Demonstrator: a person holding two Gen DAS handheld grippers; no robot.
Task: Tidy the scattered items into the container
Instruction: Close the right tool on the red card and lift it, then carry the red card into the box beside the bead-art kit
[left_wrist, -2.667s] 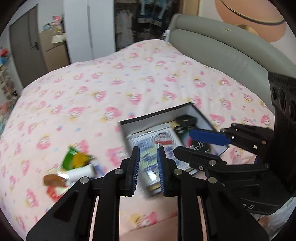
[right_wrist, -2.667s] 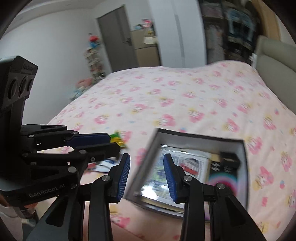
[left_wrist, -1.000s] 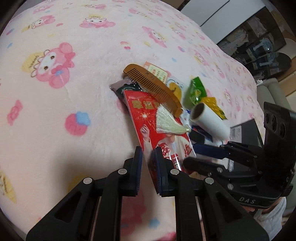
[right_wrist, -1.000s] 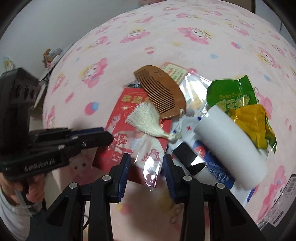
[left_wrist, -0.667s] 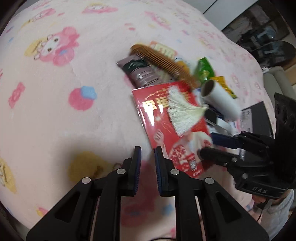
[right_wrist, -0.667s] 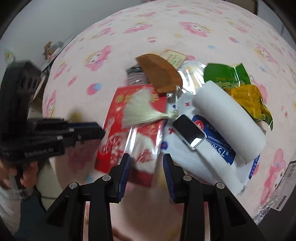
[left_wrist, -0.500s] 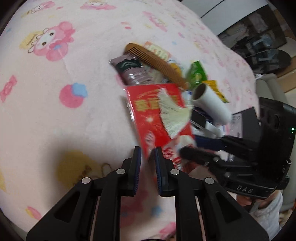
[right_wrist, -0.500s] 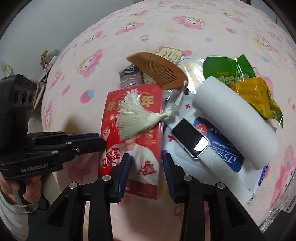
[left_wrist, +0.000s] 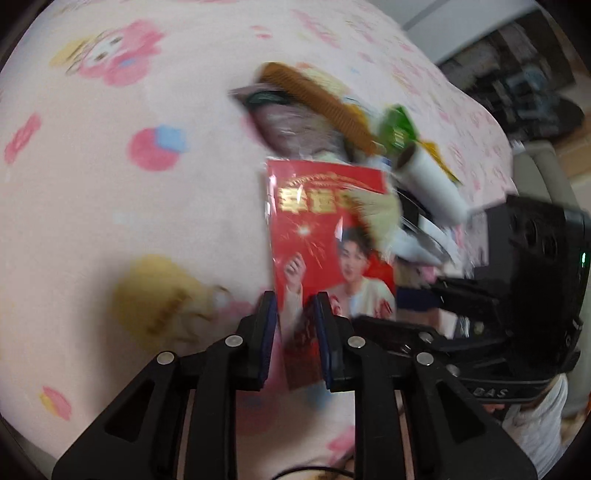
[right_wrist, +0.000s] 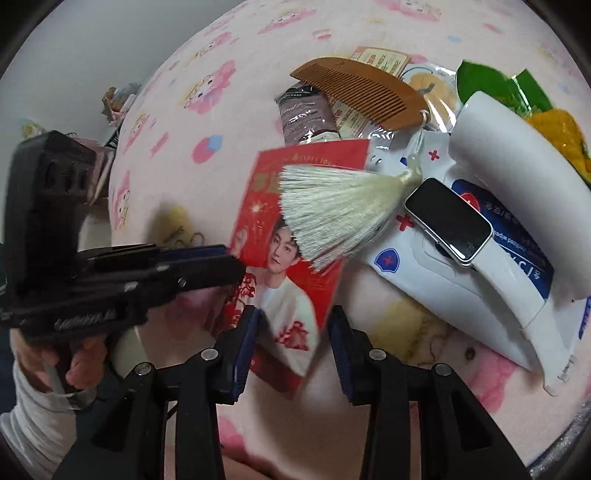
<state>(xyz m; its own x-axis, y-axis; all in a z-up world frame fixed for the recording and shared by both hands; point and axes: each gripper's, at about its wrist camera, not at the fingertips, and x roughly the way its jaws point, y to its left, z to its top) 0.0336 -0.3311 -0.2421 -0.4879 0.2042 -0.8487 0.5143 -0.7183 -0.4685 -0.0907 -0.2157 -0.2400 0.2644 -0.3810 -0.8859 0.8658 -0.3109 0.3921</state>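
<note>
A red card packet (left_wrist: 325, 236) printed with a young man lies on the pink bedspread; it also shows in the right wrist view (right_wrist: 295, 266). My left gripper (left_wrist: 293, 317) has its narrowly parted fingers on either side of the packet's near edge; from the right wrist view its tips (right_wrist: 229, 264) touch the packet's left edge. My right gripper (right_wrist: 291, 339) is open, its fingers straddling the packet's bottom corner. A cream tassel (right_wrist: 332, 218) tied to a wooden comb (right_wrist: 362, 94) lies across the packet. The container is out of view.
Beside the packet lie a white smart band (right_wrist: 476, 251), a white roll (right_wrist: 524, 162), a wipes pack (right_wrist: 517, 266), a brown sachet (right_wrist: 306, 114) and green and yellow snack bags (right_wrist: 498, 85). The bedspread (left_wrist: 110, 184) stretches to the left.
Both grippers have swung from the box to the pile and closed in on the red packet. The packet has turned and shifted under the tassel. The left view is blurred by motion.
</note>
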